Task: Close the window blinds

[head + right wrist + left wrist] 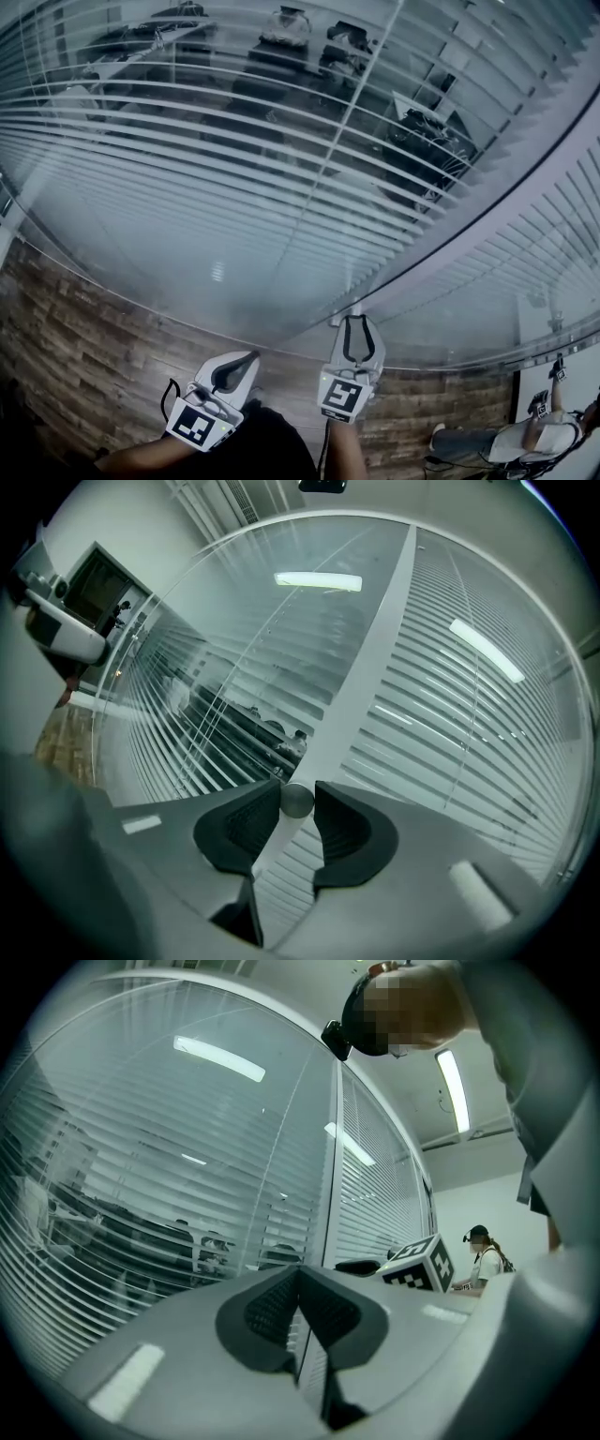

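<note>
Horizontal blinds [234, 187] hang behind a curved glass wall, with their slats tilted so the room beyond shows through. A pale upright frame post [366, 667] divides two panes. At its foot is a small round metal knob [298, 801]. My right gripper [298, 803] holds that knob at its tips, with a pad against each side. In the head view the right gripper [354, 321] points at the base of the post [487, 211]. My left gripper [246, 358] hangs to its left, short of the glass. Its pads [281, 1307] are shut together with nothing between them.
Wood-plank floor [94, 328] runs along the foot of the glass. A person sits at the lower right [525, 436]. The pane to the right of the post has blinds [469, 724] with flatter, more closed-looking slats.
</note>
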The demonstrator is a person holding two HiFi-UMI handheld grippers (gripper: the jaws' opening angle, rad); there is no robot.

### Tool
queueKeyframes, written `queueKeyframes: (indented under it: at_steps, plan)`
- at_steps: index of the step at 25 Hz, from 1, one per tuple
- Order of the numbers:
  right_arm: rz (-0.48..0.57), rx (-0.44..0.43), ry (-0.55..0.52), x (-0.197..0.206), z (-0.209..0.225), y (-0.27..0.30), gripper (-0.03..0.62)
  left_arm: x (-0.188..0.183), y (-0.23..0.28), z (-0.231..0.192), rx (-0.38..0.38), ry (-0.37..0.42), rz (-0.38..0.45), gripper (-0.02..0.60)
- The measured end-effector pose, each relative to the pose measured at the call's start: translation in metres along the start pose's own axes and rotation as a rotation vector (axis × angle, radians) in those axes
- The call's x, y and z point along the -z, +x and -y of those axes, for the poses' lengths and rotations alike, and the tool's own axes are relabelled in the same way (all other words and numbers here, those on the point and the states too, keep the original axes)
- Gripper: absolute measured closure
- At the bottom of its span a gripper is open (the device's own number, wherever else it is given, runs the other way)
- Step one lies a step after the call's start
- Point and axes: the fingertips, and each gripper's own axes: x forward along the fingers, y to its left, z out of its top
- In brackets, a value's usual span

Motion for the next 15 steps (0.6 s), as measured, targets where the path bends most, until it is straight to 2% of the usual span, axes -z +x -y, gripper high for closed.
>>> queueKeyframes:
  at_steps: [6,7,8,13,15]
  plan:
    - [-0.029,-0.018,-0.074,0.004,-0.002,0.003,0.475,0.002,0.011,0.005,0.028,0.0,0.003,0.581]
    - [-0.042,-0.027,-0.074,0.006,-0.002,0.004,0.425,0.002,0.013,0.006,0.031,-0.001,0.004,0.581]
    - [-0.049,-0.032,-0.077,0.008,-0.002,0.005,0.413,0.003,0.014,0.006,0.035,0.0,0.003,0.581]
    - [-0.04,0.005,-0.092,0.008,0.004,0.003,0.467,0.001,0.014,0.006,0.043,-0.002,-0.004,0.581]
    - [-0.032,-0.006,-0.007,0.008,0.007,0.003,0.471,0.001,0.013,0.006,0.037,-0.009,-0.008,0.581]
